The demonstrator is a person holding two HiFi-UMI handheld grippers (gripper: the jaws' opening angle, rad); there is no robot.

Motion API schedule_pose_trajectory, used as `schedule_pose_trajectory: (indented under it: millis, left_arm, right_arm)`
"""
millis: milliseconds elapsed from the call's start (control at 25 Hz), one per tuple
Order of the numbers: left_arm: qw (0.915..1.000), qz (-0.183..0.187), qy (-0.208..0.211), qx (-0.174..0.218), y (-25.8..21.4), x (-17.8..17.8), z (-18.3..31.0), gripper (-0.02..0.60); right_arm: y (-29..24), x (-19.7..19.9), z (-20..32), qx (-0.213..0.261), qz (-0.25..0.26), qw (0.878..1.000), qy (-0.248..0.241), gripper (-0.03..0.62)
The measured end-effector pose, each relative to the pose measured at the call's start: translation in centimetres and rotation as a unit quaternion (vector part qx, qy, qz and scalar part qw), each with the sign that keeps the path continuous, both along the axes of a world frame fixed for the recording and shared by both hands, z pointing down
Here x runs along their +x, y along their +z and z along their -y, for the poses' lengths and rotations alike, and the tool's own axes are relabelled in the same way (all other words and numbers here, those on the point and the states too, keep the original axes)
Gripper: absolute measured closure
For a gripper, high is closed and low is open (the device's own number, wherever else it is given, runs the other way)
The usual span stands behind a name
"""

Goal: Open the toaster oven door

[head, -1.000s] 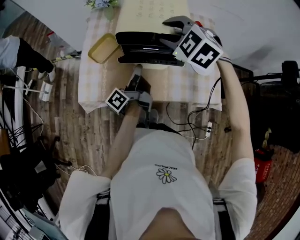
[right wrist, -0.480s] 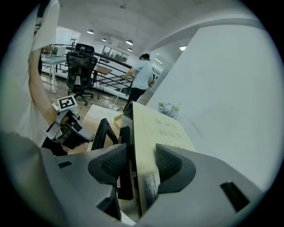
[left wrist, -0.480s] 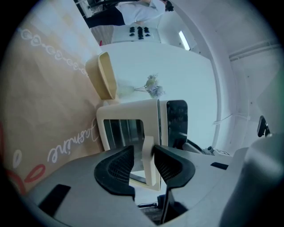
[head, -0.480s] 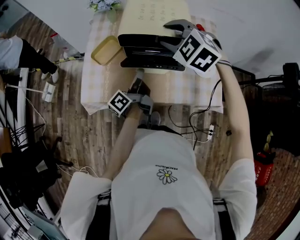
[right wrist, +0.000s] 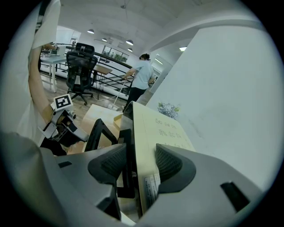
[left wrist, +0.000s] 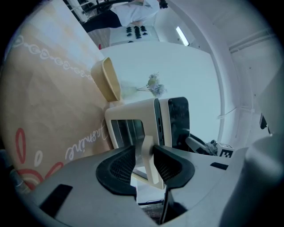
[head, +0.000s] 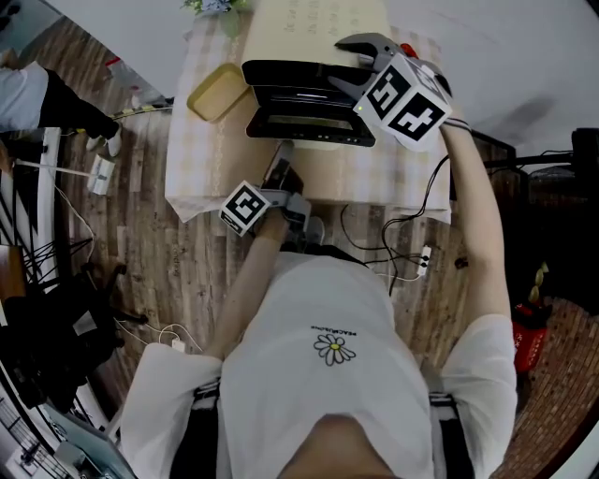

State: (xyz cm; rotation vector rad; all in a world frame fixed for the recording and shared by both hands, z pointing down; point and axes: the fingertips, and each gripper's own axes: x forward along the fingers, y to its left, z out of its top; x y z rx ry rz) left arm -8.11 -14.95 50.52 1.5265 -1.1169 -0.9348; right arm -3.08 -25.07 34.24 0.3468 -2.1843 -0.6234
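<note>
Head view: the cream toaster oven (head: 309, 28) sits at the back of a checked tablecloth (head: 201, 168). Its door (head: 309, 117) is tilted partway out toward the person, and the left gripper (head: 283, 161) reaches in at the door's front edge, covering the handle. The left gripper view supplies what is hidden there: the cream door handle (left wrist: 151, 173) stands between the pads. The jaws have just been opening and a slit shows along one pad, so the grip is released. Only the right gripper view shows the right gripper (right wrist: 141, 165) spread and unclenched, straddling the oven's upper front edge at its right end. A yellow tray (head: 213, 92) lies just beside the oven's left. A strip of bare cloth runs from the door to the table edge. The wall (head: 487, 37) is close behind the oven.
</note>
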Motion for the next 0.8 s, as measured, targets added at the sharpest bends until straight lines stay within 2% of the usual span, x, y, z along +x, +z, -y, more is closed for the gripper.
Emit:
schedule_pose_trajectory:
  millis: [160, 280, 800]
  left_arm:
    - [0.9998, 0.014, 0.005, -0.010, 0.3, 0.2, -0.8, 0.488]
    - [0.9997, 0.014, 0.008, -0.017, 0.8, 0.2, -1.3, 0.492]
    - [0.9984, -0.006, 0.005, -0.056, 3.4, 0.4, -3.3, 0.517]
  right_arm:
    - [0.0, 0.0, 0.0, 0.002, 0.001, 1.000, 0.001, 0.395]
    - [0.0, 0.0, 0.0, 0.006, 0.002, 1.000, 0.004, 0.395]
    - [0.0, 0.0, -0.1, 0.015, 0.004, 1.000, 0.006, 0.395]
